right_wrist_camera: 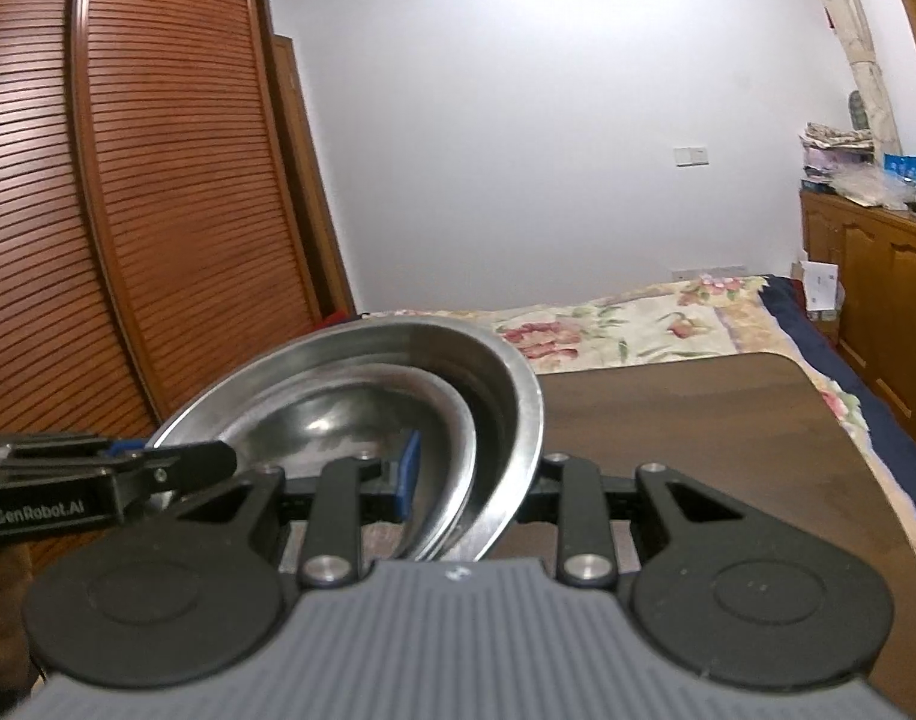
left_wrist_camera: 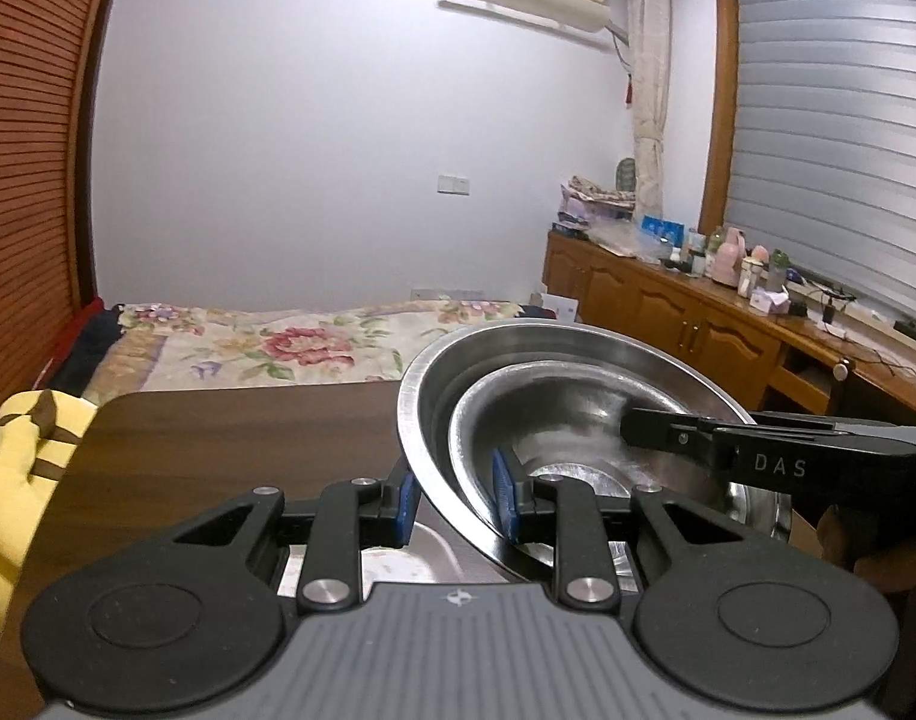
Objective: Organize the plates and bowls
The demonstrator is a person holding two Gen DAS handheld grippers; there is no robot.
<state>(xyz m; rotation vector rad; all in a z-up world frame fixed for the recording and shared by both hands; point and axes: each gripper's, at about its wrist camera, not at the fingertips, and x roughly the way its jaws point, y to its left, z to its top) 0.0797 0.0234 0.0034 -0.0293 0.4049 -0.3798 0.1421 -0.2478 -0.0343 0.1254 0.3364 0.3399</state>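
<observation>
Two steel bowls, a smaller bowl (left_wrist_camera: 554,420) nested in a larger bowl (left_wrist_camera: 458,360), sit tilted at centre right of the left view, above the dark table (left_wrist_camera: 230,438). The left gripper (left_wrist_camera: 455,501) clamps their near rims; the right gripper (right_wrist_camera: 464,480) pinches the opposite rims, low in its frame.

Ahead of the hand-held gripper, past the dark wood counter (right_wrist_camera: 698,420), lies a floral-quilted bed (left_wrist_camera: 278,348) against a pale wall (left_wrist_camera: 338,120); slatted wardrobe (right_wrist_camera: 128,210) left, cabinets (left_wrist_camera: 668,312) and shuttered window (left_wrist_camera: 836,138) right.
</observation>
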